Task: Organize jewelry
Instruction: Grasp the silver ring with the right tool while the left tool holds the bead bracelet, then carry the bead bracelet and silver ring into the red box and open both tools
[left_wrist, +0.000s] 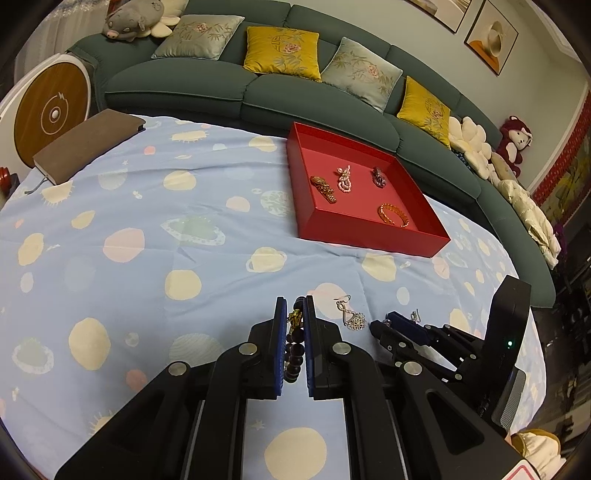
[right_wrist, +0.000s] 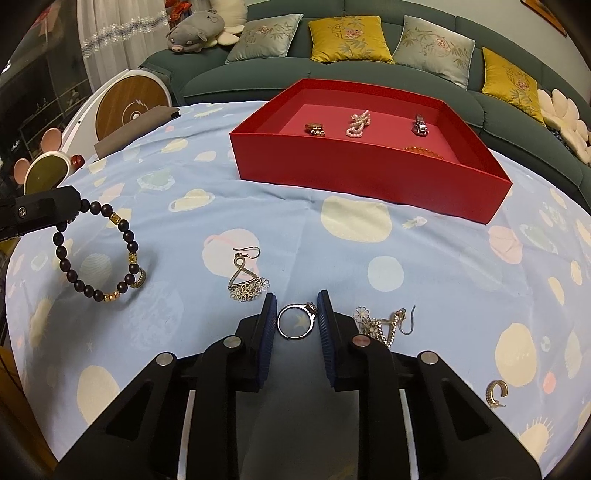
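Right wrist view shows our right gripper (right_wrist: 297, 321) clamped around a silver ring (right_wrist: 296, 320) near the cloth's (right_wrist: 424, 258) front edge; our left gripper (left_wrist: 295, 332) grips the dark bead bracelet (right_wrist: 98, 251), both presumably bound for the red tray (right_wrist: 369, 184) at the far edge.

Tray (right_wrist: 369, 177): one, holding four pieces – watch (right_wrist: 315, 129), pearl strand (right_wrist: 358, 124), silver clip (right_wrist: 420, 125), orange bracelet (left_wrist: 393, 215). On cloth (right_wrist: 443, 266): one bead bracelet (right_wrist: 96, 251), one ring (right_wrist: 295, 321), two drop earrings (right_wrist: 245, 280), two hoop earrings (right_wrist: 495, 393). Cushions (right_wrist: 349, 38): four.
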